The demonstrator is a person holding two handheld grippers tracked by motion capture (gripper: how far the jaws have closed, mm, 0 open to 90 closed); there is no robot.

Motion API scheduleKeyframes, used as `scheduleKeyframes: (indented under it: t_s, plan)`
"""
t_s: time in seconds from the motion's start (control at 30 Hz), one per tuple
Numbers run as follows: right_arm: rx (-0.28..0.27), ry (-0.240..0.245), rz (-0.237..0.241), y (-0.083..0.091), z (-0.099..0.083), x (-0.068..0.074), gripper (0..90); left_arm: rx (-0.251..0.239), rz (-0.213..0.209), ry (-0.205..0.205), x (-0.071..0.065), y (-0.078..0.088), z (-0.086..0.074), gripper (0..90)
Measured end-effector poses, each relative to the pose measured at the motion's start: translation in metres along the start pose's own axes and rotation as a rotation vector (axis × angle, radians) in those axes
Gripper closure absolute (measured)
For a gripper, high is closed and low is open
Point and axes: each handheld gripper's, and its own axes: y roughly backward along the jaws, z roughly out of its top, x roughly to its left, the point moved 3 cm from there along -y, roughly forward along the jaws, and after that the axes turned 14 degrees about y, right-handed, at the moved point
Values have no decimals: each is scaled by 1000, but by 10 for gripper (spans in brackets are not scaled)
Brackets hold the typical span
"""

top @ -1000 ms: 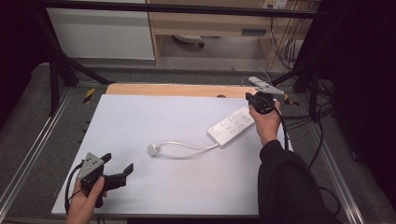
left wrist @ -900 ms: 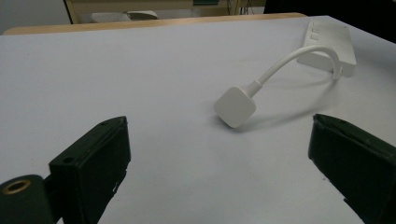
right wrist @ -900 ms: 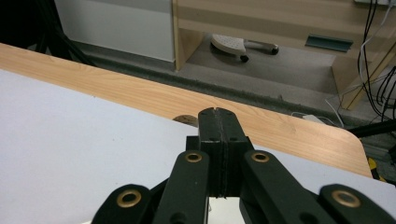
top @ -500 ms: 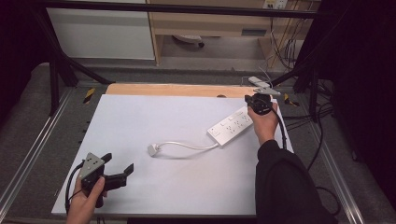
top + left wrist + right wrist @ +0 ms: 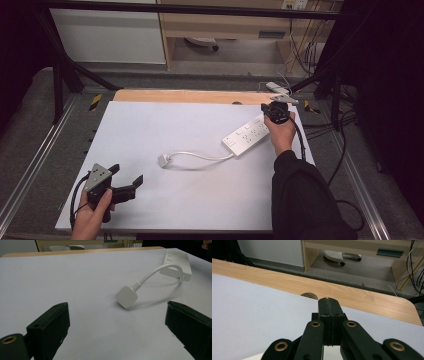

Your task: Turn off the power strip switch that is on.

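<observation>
A white power strip (image 5: pixel 247 136) lies at the right of the white table top (image 5: pixel 175 125). Its white cable curves left to a white plug (image 5: pixel 164 160) near the middle. My right gripper (image 5: pixel 274 107) hovers over the strip's far end, its jaws pressed together with nothing between them (image 5: pixel 328 302). My left gripper (image 5: pixel 126 182) rests near the front left corner, open and empty. In the left gripper view its wide-apart jaws (image 5: pixel 117 306) frame the plug (image 5: pixel 126 296), which lies some way ahead, with the strip (image 5: pixel 176 265) beyond.
A wooden strip (image 5: pixel 190 96) with a round cable hole (image 5: pixel 236 103) runs along the table's far edge (image 5: pixel 362 296). Behind it are a cabinet (image 5: pixel 107 35) and a desk with a chair base (image 5: pixel 202 42). Cables (image 5: pixel 300 45) hang at the back right.
The right gripper has sunk a little toward the far end of the power strip, still shut. The left gripper, the strip and the plug have not moved.
</observation>
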Motion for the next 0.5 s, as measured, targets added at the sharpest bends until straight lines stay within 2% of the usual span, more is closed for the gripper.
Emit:
scheduleKeyframes:
  t_s: [0.27,0.5]
  plan:
    - [16,-2,12,-4,-5,0,900,5,12,-1,1,-1,0,56]
    - [29,-8,25,-10,-11,2,900,8,6,-3,1,-1,-1,55]
